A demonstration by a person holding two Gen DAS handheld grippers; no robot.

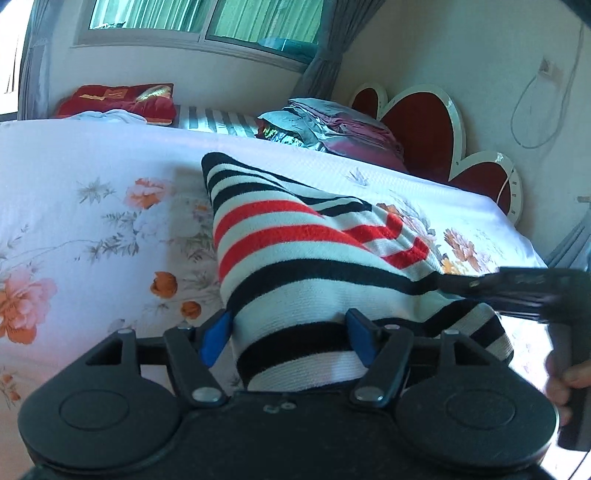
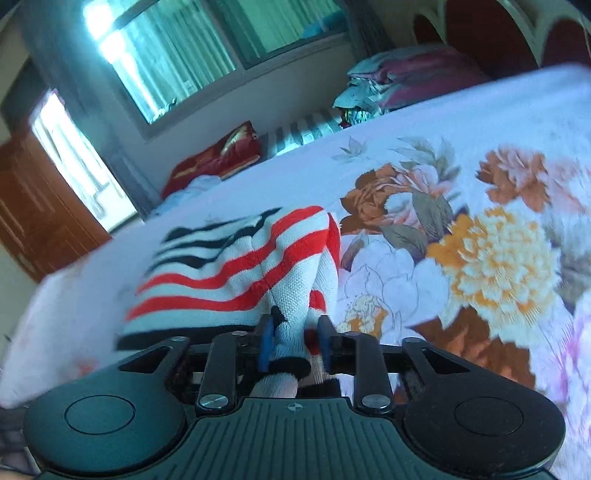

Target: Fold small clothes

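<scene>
A small knitted garment (image 1: 295,254) with white, black and red stripes lies on the floral bedsheet (image 1: 92,221). My left gripper (image 1: 290,338) has its blue-padded jaws around the garment's near edge, and the cloth fills the gap. The right gripper's dark body (image 1: 517,291) shows at the right of the left wrist view, touching the garment's right side. In the right wrist view my right gripper (image 2: 293,341) is shut on a bunched fold of the same garment (image 2: 240,280), which is lifted slightly off the sheet.
A stack of folded clothes (image 1: 332,125) and a red cushion (image 1: 122,101) lie at the far side of the bed. A red heart-shaped headboard (image 1: 424,125) stands at the right. A window with curtains (image 1: 203,22) is behind.
</scene>
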